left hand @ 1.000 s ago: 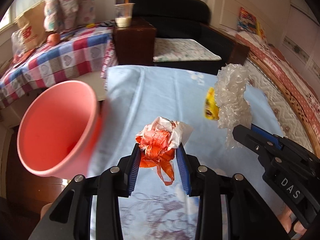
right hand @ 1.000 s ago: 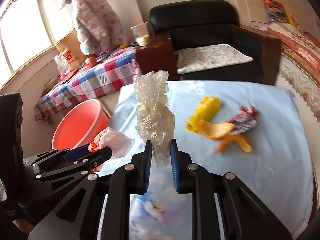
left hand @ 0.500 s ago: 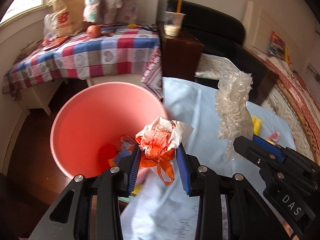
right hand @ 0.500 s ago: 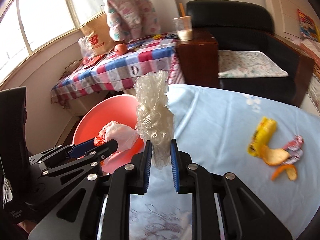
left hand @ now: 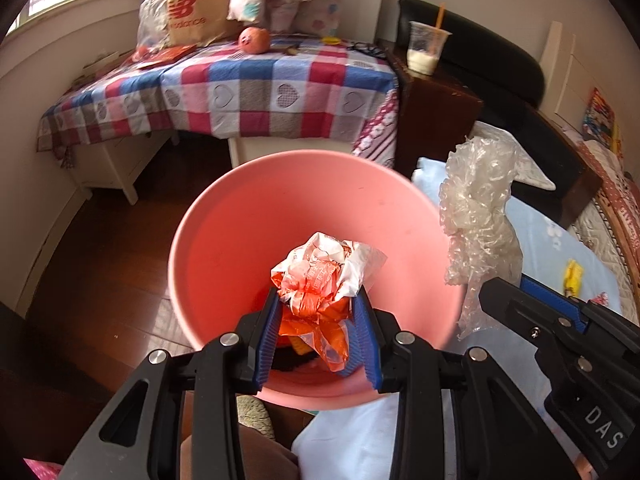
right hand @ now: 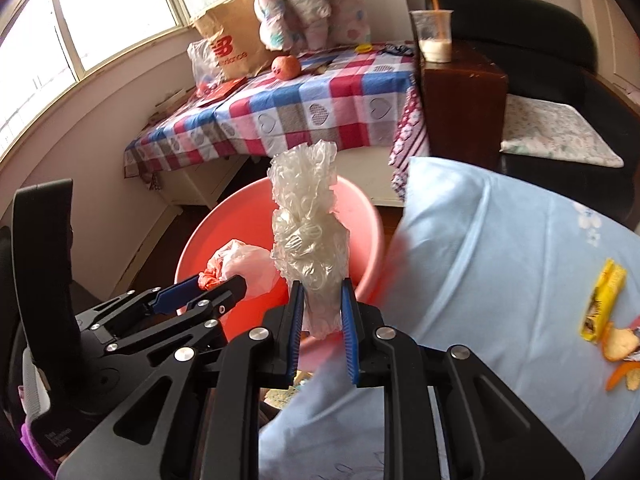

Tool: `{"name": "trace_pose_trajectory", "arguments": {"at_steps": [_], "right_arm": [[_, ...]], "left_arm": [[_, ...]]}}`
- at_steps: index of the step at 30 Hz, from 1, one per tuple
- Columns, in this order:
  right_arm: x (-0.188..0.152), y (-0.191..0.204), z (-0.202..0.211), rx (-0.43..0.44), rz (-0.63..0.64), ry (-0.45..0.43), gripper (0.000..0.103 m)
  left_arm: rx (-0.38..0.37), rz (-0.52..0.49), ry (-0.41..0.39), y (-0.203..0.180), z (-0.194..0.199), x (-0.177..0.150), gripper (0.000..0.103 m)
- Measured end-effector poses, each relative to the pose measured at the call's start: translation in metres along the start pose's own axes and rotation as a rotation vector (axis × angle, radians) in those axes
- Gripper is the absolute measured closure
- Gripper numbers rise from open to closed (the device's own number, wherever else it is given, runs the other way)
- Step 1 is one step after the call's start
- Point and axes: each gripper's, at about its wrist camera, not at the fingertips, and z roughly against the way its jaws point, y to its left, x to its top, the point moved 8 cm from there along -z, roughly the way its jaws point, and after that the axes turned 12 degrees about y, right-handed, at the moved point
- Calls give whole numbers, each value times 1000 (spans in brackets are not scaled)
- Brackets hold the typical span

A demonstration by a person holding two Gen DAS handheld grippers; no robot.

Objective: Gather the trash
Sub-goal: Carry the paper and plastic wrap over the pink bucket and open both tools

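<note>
My left gripper (left hand: 318, 322) is shut on a crumpled white and orange plastic bag (left hand: 324, 276) and holds it over the open pink bin (left hand: 240, 216). My right gripper (right hand: 320, 312) is shut on a wad of clear bubble wrap (right hand: 308, 232) and holds it upright above the bin's near rim (right hand: 360, 284). In the left wrist view the bubble wrap (left hand: 476, 220) and right gripper (left hand: 532, 312) are at the right. In the right wrist view the left gripper (right hand: 208, 292) with the bag (right hand: 240, 260) is at the left. Some trash lies in the bin's bottom, mostly hidden.
A light blue cloth covers the table (right hand: 500, 248) to the right; a yellow wrapper (right hand: 604, 300) and orange peels (right hand: 620, 352) lie on it. Behind the bin stand a checked-cloth table (left hand: 240, 92), a dark wooden stand (left hand: 436, 108) with a drink cup (left hand: 426, 48), and a black armchair (right hand: 560, 60).
Both grippers have swung left from over the blue table to over the pink bin, each still holding its trash. The bin now sits straight ahead of the left gripper.
</note>
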Motion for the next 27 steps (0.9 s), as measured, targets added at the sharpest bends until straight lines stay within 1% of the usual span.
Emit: {"name": "trace_pose_trajectory", "arguments": {"at_steps": [9, 15, 20, 23, 27], "right_arm": [[5, 14, -35, 18, 9, 61, 84], [9, 22, -52, 12, 23, 90, 84], [10, 24, -58, 4, 32, 94, 84], [10, 25, -59, -2, 34, 94, 82], [12, 24, -58, -10, 29, 84, 73]], "left_arm": [[18, 51, 37, 28, -23, -3, 68], [19, 73, 52, 37, -31, -4, 67], [21, 69, 49, 39, -32, -3, 65], [18, 72, 45, 39, -31, -2, 65], [7, 85, 38, 41, -29, 0, 62]]}}
